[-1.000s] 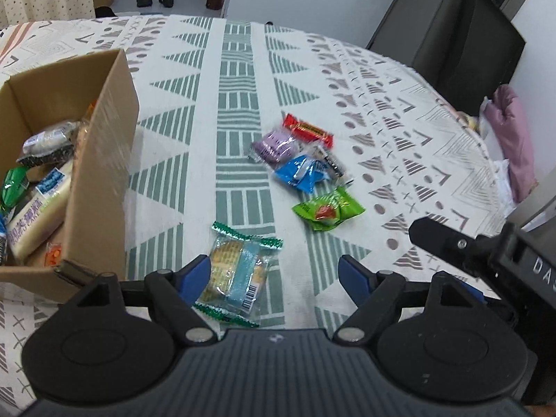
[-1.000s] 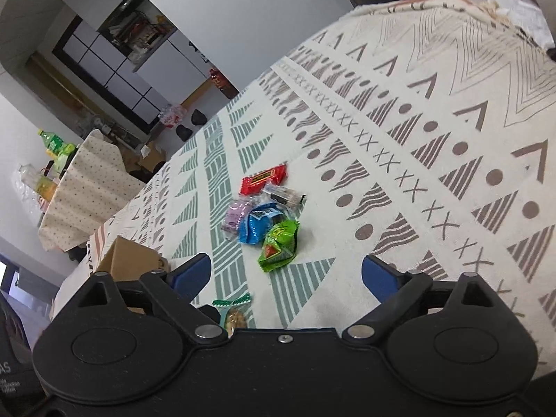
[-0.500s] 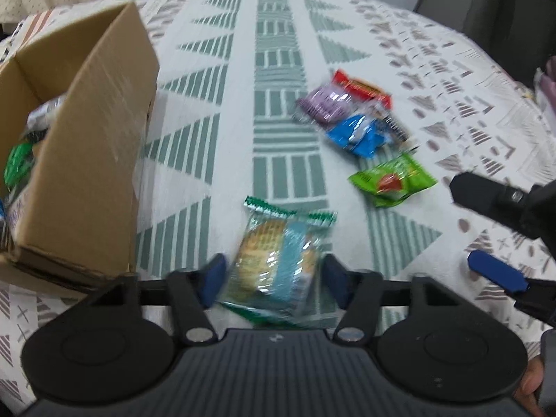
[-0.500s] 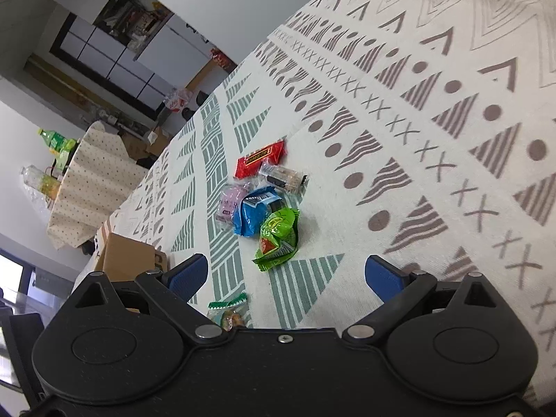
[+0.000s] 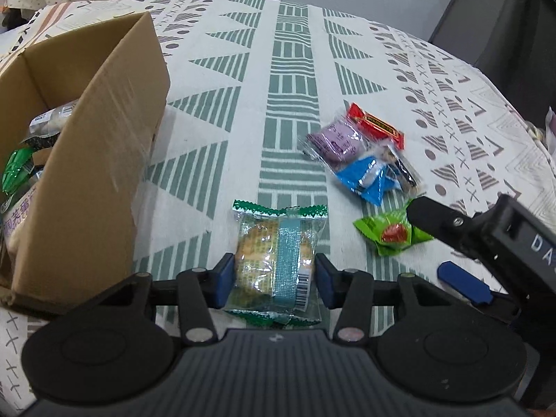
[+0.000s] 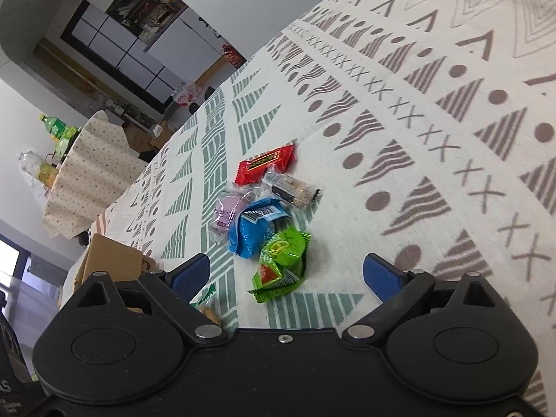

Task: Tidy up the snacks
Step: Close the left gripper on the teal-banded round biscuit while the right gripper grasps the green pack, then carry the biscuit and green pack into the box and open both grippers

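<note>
Left gripper (image 5: pixel 274 279) pinches crinkly clear biscuit packet (image 5: pixel 278 257), green serrated ends, teal stripe. Right gripper (image 6: pixel 286 272) jaws wide, empty.

Cardboard box (image 5: pixel 93 160) left of the left tongs ran off the frame edge; its near wall hid most packets inside. Right tongs' body covered the green-edged biscuit packet (image 6: pixel 205 300) save one corner. Clear-wrapped bar (image 5: pixel 405 168) lay partly under the blue packet (image 5: pixel 368 179), print too small to read
</note>
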